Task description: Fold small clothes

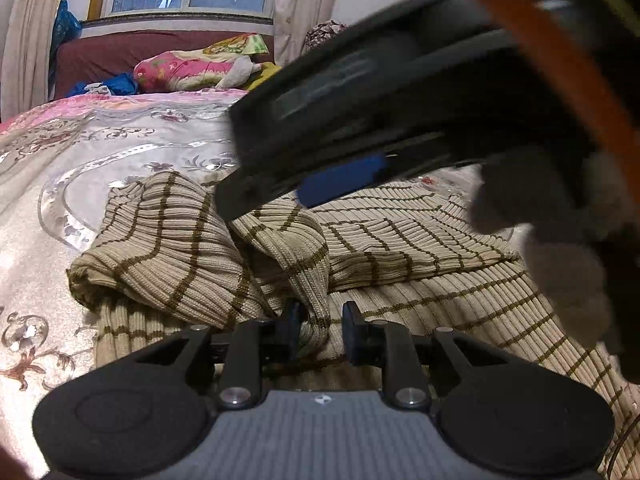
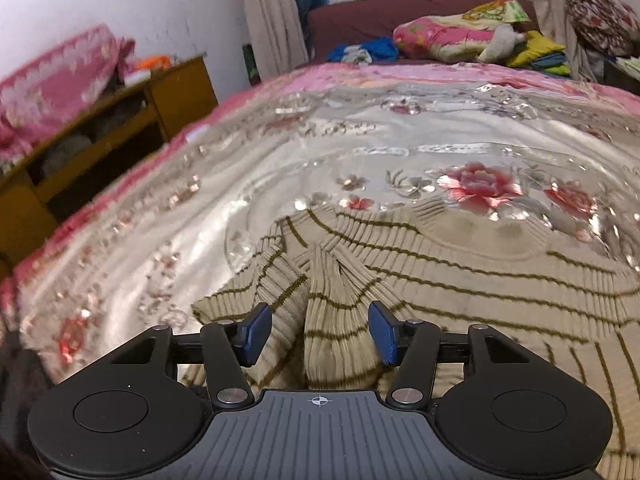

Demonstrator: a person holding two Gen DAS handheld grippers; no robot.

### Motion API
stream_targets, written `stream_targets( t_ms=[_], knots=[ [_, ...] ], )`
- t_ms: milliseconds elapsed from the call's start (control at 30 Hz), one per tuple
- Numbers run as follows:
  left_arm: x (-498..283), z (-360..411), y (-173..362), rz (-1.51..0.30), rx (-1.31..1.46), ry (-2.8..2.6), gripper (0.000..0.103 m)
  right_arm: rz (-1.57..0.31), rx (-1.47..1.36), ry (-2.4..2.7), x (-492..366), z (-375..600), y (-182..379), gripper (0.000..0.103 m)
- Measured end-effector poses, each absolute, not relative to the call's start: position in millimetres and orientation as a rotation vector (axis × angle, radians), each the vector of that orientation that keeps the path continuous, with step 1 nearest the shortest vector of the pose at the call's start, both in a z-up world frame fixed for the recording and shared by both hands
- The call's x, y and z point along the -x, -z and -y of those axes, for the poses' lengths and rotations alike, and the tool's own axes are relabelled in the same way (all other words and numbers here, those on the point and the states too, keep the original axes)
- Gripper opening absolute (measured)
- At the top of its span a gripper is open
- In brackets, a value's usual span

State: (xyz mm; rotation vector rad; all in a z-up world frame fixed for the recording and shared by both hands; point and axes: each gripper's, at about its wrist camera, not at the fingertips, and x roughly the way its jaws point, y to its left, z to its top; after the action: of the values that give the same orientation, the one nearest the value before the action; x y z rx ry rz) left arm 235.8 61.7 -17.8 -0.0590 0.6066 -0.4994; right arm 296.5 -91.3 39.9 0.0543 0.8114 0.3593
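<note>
A beige ribbed sweater with thin olive stripes lies rumpled on a floral satin bedspread. My left gripper is low over it. A hanging fold of the knit sits between its jaws against the left pad, with a gap at the right pad. The other gripper's black body crosses the upper right of this view, blurred, showing a blue pad. In the right wrist view my right gripper stands open over a bunched sleeve of the sweater. That knit lies between the blue pads without being pressed.
The bedspread runs far ahead to a maroon headboard with pillows and folded quilts. A wooden cabinet stands beside the bed on the left. A blurred grey hand and an orange strap fill the right of the left wrist view.
</note>
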Motion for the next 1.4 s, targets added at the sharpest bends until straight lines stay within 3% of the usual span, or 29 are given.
stream_targets(
  t_ms=[100, 267, 333, 500, 667, 800, 933, 1100, 1267, 1400],
  knots=[
    [-235, -62, 18, -0.606, 0.06, 0.502, 0.028, -0.842, 0.08, -0.322, -309, 73, -29, 0.037],
    [-234, -61, 19, -0.608, 0.063, 0.506, 0.028, -0.883, 0.19, -0.299, -317, 64, -15, 0.029],
    [-234, -61, 18, -0.607, 0.067, 0.506, 0.028, -0.887, 0.184, -0.291, -318, 67, -16, 0.019],
    [-234, -63, 18, -0.61, 0.075, 0.508, 0.028, -0.904, 0.104, -0.281, -316, 91, -22, 0.012],
    [-233, -62, 18, -0.609, 0.071, 0.506, 0.028, -0.889, 0.035, -0.23, -312, 114, -27, 0.012],
    [-234, -62, 19, -0.611, 0.069, 0.507, 0.029, -0.918, 0.017, -0.227, -320, 114, -21, 0.02],
    [-233, -62, 18, -0.612, 0.075, 0.507, 0.029, -0.933, 0.01, -0.218, -329, 107, -15, 0.021],
    [-234, -66, 14, -0.607, 0.095, 0.509, 0.03, -0.936, -0.071, -0.21, -334, 122, -20, 0.007],
    [-232, -80, -3, -0.553, 0.128, 0.491, 0.041, -0.851, -0.164, -0.24, -331, 142, -50, 0.007],
    [-224, -96, -26, -0.458, 0.161, 0.446, 0.051, -0.668, -0.326, -0.285, -315, 176, -95, 0.007]
  ],
)
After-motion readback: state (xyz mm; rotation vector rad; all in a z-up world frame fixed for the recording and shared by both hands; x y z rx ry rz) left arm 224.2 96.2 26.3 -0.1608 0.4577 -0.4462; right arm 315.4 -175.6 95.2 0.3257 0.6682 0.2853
